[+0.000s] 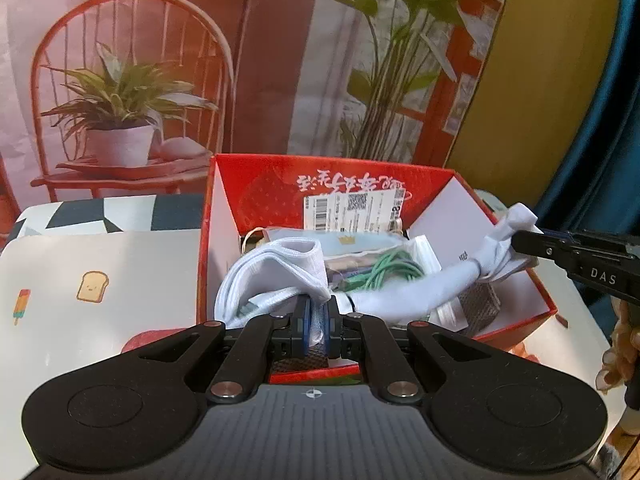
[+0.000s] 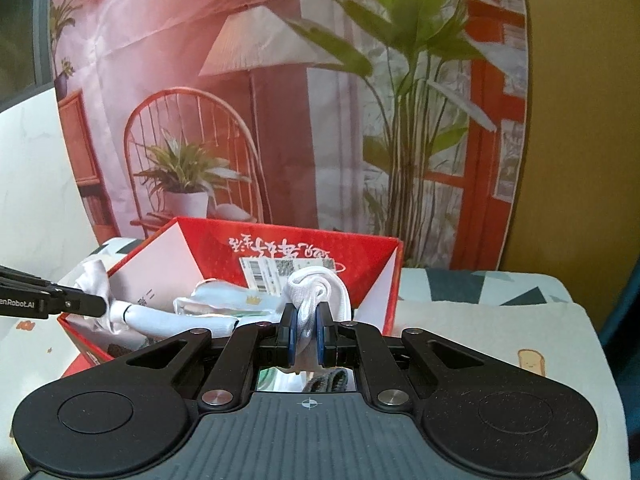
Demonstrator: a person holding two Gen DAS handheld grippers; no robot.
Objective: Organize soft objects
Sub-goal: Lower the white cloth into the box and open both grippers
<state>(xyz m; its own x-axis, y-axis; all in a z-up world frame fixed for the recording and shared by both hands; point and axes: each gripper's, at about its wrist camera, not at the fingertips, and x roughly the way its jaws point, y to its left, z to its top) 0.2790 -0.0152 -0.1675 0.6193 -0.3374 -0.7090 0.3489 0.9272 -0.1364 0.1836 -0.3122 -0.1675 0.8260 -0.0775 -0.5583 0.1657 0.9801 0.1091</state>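
Left wrist: both hand-held grippers clamp the white sock (image 1: 420, 284), stretched sideways over the box (image 1: 516, 320).

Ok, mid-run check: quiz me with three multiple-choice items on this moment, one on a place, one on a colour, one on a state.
1. Where does the white sock stretch?
A. across the open red box
B. flat on the toast-print mat
C. over a chair back

2. What colour is the coiled cable in the box?
A. orange
B. green
C. black

3. How do the two grippers stand?
A. both wide open
B. left open, right shut
C. both shut on the sock

Answers:
1. A, the sock spans over the box's contents from one gripper to the other.
2. B, a green coil lies among the packets in the box.
3. C, the left gripper pinches white fabric between its pads, and the right gripper clamps the other end.
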